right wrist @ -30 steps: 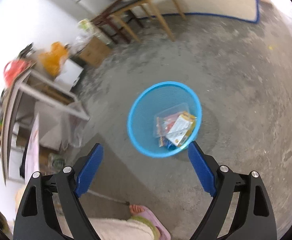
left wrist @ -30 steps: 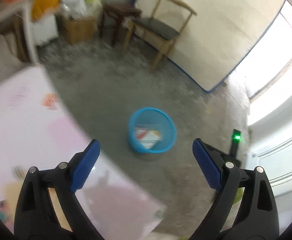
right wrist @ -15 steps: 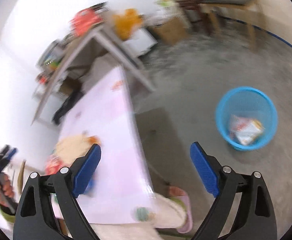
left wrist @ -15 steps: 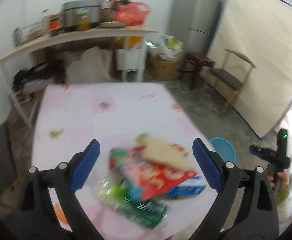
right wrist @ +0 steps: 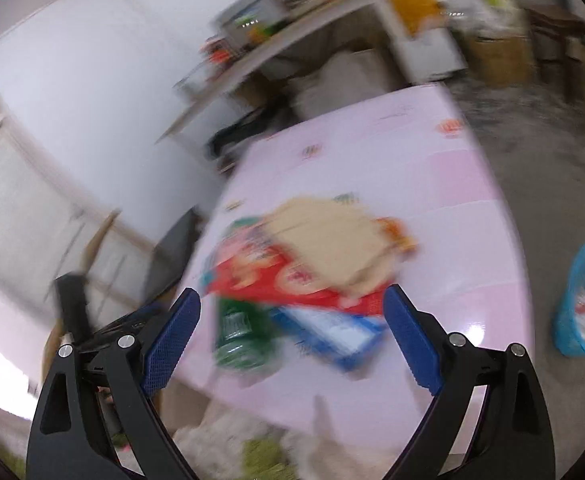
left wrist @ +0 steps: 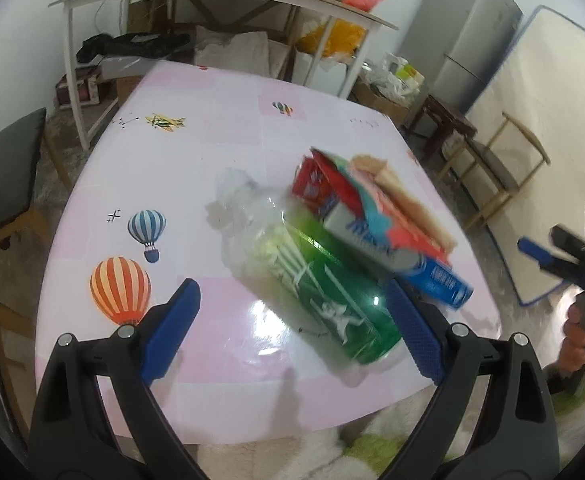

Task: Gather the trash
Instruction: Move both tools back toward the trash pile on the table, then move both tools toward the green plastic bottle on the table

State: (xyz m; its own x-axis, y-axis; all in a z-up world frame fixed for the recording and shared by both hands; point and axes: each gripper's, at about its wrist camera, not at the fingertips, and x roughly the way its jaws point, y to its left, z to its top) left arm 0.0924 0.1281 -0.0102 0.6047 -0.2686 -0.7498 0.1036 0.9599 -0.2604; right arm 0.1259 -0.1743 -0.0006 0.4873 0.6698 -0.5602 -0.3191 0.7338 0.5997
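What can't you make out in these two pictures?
- Right wrist view: motion blur smears the trash pile; the print on the red packet is unreadable.
- Right wrist view: the blue bin is cut off by the edge.
- Left wrist view: the green bottle's cap end is blurred.

L tool (left wrist: 292,328): jaws wide apart, nothing btwn them, angled down over the near edge of the bench (left wrist: 220,96). R tool (right wrist: 292,334): jaws also wide, empty, angled down twd the bench from its right side; that view is blurred. In the L view the R tool shows right of the bench, a hand (left wrist: 580,340) wrapped round its grip.
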